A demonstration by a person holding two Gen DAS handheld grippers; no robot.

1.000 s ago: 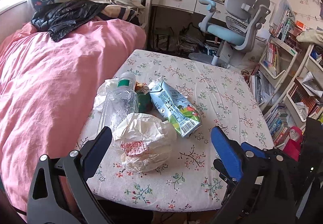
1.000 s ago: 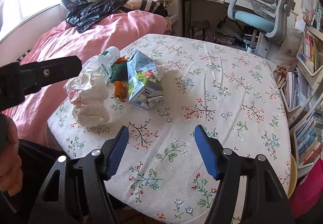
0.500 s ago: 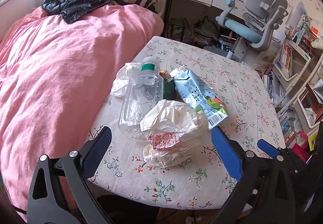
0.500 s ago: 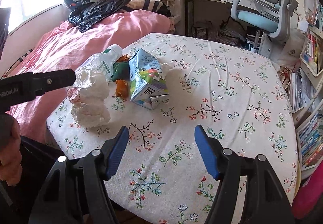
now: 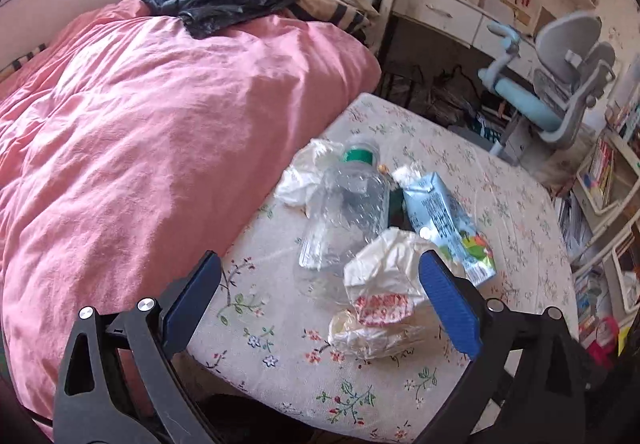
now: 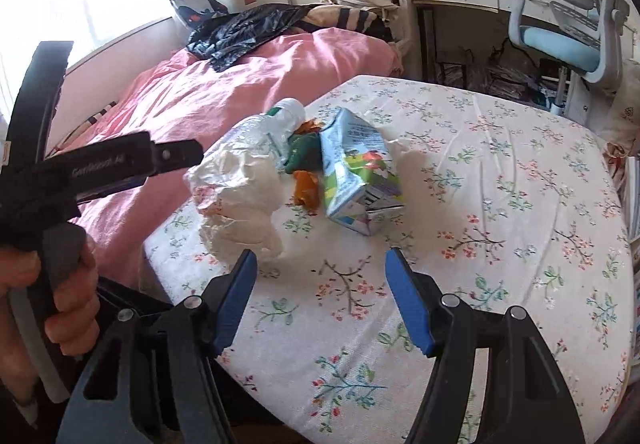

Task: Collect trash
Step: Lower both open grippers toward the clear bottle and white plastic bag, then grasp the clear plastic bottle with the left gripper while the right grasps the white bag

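The crumpled white wrapper (image 5: 384, 292) lay at the near edge of the floral bench (image 5: 516, 204), heaped with a bottle (image 5: 344, 212) and carton (image 5: 448, 224), just ahead of the released left hand-held gripper (image 5: 320, 296), nearer than the released right hand-held gripper (image 6: 320, 296).

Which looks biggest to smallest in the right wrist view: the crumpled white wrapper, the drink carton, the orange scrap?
1. Crumpled white wrapper, though it lies nearer the camera, which flatters it.
2. Drink carton, close behind in apparent size.
3. Orange scrap, clearly smallest.
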